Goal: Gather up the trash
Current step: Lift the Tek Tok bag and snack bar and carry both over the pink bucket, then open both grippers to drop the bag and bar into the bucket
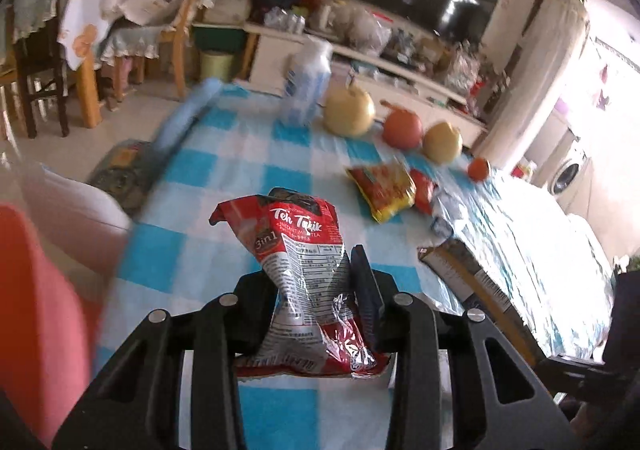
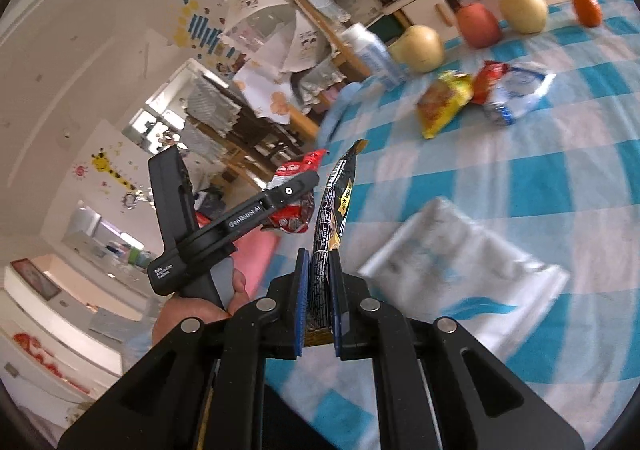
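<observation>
Left gripper (image 1: pixel 316 282) clenches a red tea packet (image 1: pixel 298 250) at frame centre; right gripper (image 2: pixel 319 292) clenches a black-and-yellow wrapper (image 2: pixel 334 210) above the checked tablecloth (image 2: pixel 520 178).

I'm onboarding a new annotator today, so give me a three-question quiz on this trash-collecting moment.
1. True or false: the left hand-held gripper is shut on a red Teh Tarik packet.
2. What does the right hand-held gripper hold?
A. a pear
B. a black and yellow wrapper
C. a white bottle
3. Fill in: loose on the checked tablecloth, beside the small red wrapper, lies a crumpled ______ snack wrapper.

Key: 1 true; 2 B; 3 yellow.
</observation>
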Motion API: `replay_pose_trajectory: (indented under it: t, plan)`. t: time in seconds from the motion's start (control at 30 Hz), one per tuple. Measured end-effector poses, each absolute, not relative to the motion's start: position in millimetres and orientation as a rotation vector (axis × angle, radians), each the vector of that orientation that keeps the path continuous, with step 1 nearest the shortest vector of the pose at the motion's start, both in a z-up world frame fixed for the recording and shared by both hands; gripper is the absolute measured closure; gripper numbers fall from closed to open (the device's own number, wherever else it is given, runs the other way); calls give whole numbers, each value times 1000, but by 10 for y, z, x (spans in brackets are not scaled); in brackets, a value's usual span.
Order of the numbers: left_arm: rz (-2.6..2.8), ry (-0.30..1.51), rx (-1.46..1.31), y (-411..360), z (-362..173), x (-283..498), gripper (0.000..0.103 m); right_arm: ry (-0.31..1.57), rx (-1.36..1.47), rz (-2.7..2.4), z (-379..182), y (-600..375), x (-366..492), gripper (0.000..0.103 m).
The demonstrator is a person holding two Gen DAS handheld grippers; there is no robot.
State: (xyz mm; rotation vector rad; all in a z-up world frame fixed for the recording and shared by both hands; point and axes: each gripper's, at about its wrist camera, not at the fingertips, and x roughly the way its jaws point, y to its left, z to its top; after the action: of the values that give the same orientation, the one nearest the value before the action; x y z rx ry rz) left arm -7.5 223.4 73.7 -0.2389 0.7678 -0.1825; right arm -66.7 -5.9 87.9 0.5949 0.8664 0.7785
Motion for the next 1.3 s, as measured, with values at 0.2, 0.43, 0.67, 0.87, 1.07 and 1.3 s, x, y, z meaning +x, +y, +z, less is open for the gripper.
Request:
replay_pose_trajectory:
  t: [0.2,0.43,0.67,0.87,1.07,1.3]
  plan:
    - [-71,687,-275,2856,1063,-317,65,886,622,889,1052,519,-635,92]
    - [96,616,-394,3731,1203,-630,65,922,560,1044,1255,1546,-607,92]
    - [223,611,-494,4302,1079,-790,65,983,498,1099,1163,2431,-554,91]
    - [330,636,-540,4547,965,-811,29,984,413,997,1019,2612,-566,48]
    - [354,574,-554,4561,1036,-859,17,908,339,858,1027,2276,-665,22]
    - [317,443,-463,4312,1139,-859,11,854,252,751,959,1950,-824,16]
